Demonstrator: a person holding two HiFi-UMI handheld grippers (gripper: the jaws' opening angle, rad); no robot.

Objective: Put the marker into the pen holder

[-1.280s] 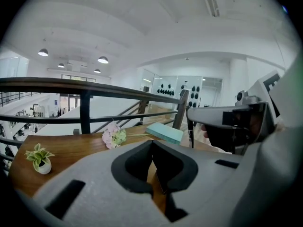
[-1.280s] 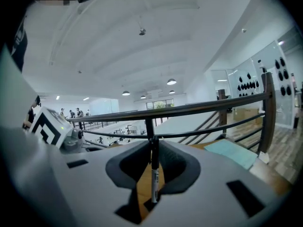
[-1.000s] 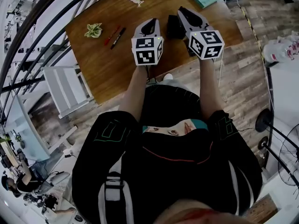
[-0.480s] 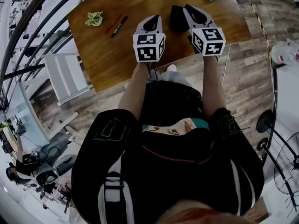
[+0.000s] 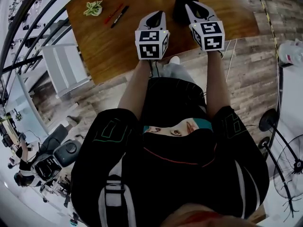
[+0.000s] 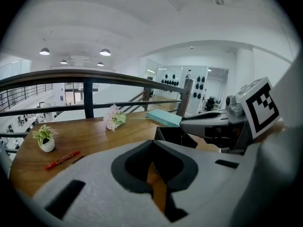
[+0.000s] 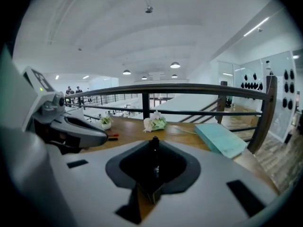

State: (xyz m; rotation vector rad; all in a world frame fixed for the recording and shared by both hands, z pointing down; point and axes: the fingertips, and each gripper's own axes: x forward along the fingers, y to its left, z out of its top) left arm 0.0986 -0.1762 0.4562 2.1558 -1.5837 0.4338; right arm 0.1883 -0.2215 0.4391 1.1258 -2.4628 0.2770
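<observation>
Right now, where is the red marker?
In the head view the red marker lies toward the far left corner of the wooden table, between the small potted plant and the black marker.

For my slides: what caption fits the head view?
Over a wooden table: left gripper, right gripper beside black pen holder; red marker, black marker lying at left.

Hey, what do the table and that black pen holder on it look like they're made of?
The table looks like wood or wood veneer: warm brown, visible grain, low sheen. The pen holder is a matte black, straight-walled open box; plastic or coated metal, I can't tell which.
</observation>
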